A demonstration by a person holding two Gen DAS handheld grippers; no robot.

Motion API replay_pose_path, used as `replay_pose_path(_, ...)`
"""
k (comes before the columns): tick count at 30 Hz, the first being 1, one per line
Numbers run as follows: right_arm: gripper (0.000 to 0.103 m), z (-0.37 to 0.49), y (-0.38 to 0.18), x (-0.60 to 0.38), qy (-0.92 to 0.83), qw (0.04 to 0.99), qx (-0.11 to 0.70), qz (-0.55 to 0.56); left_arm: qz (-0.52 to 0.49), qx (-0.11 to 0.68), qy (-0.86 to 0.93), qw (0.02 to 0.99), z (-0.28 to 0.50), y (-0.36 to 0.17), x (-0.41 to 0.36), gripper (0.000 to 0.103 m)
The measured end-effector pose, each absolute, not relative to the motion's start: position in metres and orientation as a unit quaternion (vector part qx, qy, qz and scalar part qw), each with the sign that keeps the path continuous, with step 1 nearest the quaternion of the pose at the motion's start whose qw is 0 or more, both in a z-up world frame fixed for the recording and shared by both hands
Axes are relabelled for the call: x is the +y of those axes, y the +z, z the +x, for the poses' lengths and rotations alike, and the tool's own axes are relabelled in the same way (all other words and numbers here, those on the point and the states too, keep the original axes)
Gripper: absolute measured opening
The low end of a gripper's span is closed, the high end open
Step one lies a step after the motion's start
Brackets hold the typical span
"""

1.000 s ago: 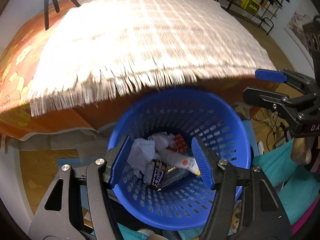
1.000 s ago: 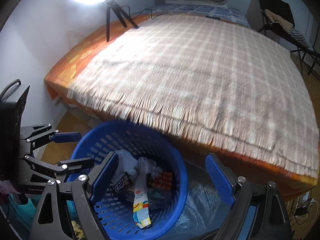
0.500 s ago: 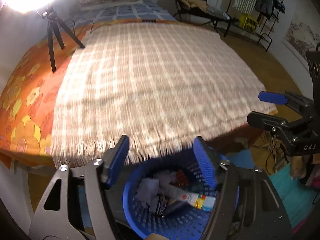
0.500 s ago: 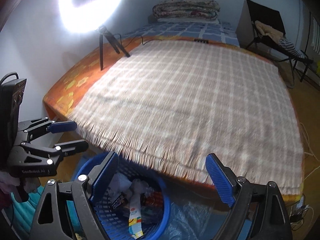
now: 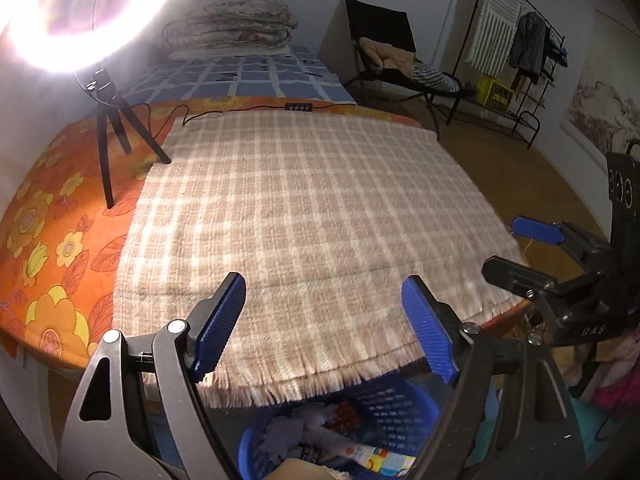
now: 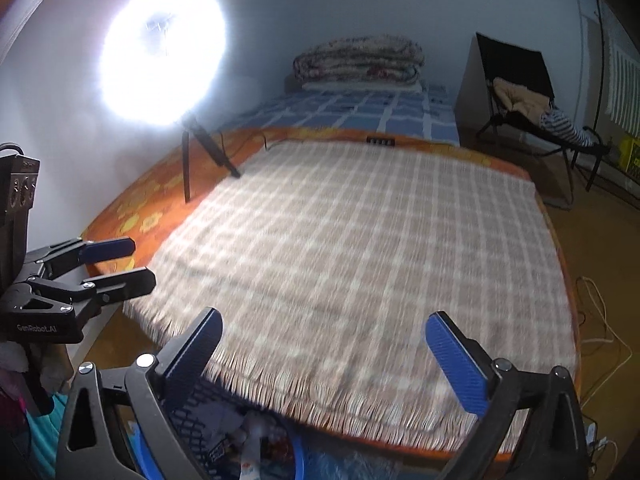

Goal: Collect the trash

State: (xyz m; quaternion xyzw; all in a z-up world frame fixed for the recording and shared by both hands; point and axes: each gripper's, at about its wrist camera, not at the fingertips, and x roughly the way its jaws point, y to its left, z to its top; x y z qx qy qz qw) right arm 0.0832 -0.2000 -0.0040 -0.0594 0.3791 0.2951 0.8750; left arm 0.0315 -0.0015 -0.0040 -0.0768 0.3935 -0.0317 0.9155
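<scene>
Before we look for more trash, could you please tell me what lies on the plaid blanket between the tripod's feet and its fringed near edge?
Nothing: in the left wrist view the plaid blanket is bare from the tripod to the fringe.

Woven fringed blanket (image 5: 312,216), perforated plastic basket (image 5: 400,412)

A big bed (image 5: 72,216) with an orange flower sheet holds a checked blanket (image 5: 304,216). A lamp tripod (image 5: 116,120) stands on it. Folded quilts (image 5: 232,24) sit at the far end.
</scene>
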Motion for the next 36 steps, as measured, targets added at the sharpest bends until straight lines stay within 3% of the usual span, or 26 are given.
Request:
replay_pose_path(9,0.103,0.097,-0.013,-0.201,0.298,0.872,0.385,-0.046,-0.051,0.377,-0.002,0.925,0.041,0.001,-0.009,0.083)
replay_pose_path(12,0.103,0.102,-0.017,-0.203,0.295,0.871,0.389,-0.043,-0.052,0.376,0.001,0.925,0.043,0.001,-0.008,0.093)
replay_pose_path(20,0.103,0.107,-0.020,-0.206,0.293,0.871,0.392,-0.036,-0.047,0.375,0.011,0.926,0.042,0.001,-0.010,0.100)
replay_pose_path(36,0.103,0.102,-0.016,-0.206,0.283,0.880,0.379,-0.048,-0.044,0.375,0.022,0.926,0.038,0.003,-0.013,0.101)
